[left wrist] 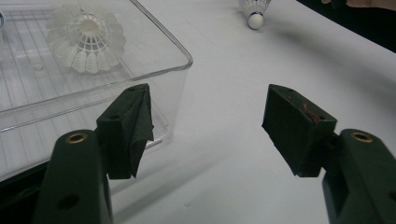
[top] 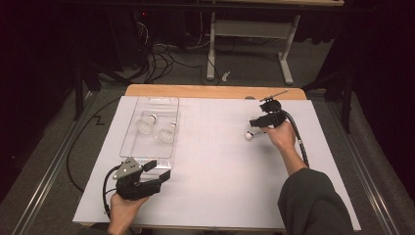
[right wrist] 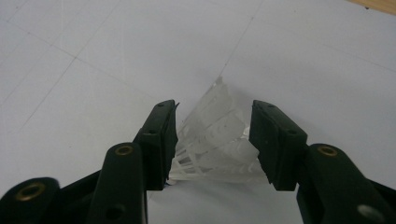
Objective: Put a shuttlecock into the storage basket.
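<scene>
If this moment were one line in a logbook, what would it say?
right tool: shut on loose shuttlecock | left tool: open beside clear tray | tray: two shuttlecocks

Right gripper (right wrist: pixel 214 140) low over the white mat (right wrist: pixel 93 60), both black jaws pressed against the splayed plastic skirt of a shuttlecock (right wrist: pixel 215 140), one on each side, feathers fanning up between them. Wood edge (right wrist: pixel 378 4) at top right.

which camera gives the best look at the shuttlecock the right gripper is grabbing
The right gripper view: the shuttlecock sits close up between the jaws, its feather skirt plain. The high view shows mainly its small white cork tip by the right gripper. The left gripper view catches it far off at the top edge.
</scene>
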Available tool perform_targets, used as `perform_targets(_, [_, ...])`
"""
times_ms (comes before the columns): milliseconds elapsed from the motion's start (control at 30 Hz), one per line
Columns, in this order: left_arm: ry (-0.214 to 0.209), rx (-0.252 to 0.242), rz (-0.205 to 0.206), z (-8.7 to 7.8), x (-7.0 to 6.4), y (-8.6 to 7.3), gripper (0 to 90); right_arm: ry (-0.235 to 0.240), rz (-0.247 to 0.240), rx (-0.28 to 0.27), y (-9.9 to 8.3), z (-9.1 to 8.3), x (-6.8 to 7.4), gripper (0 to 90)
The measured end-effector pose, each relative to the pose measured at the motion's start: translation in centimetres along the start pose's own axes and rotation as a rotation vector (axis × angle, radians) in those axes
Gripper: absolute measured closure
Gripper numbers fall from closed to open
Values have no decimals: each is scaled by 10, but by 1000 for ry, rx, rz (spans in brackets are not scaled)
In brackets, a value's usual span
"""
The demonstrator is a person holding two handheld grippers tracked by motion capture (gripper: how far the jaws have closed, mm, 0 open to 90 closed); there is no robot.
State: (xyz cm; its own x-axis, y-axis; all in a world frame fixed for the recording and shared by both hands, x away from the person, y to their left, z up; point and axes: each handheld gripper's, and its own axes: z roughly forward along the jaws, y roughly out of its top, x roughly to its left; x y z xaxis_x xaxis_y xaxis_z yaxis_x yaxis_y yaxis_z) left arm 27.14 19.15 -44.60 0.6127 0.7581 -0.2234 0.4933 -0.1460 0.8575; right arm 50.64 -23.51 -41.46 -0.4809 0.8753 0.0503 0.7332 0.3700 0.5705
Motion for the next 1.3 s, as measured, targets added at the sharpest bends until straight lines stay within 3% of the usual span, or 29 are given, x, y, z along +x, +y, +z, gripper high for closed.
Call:
perform_targets(267, [-2,0,4,0,0,0,337,31,10,10,-1,-3,-2,673])
perform_targets(767, [-2,3,10,1,-1,0,337,147,32,11,-2,-6,1,860])
perform_targets(1300, [-2,7,15,2,-2,0,338,230,-16,3,-2,-8,15,900])
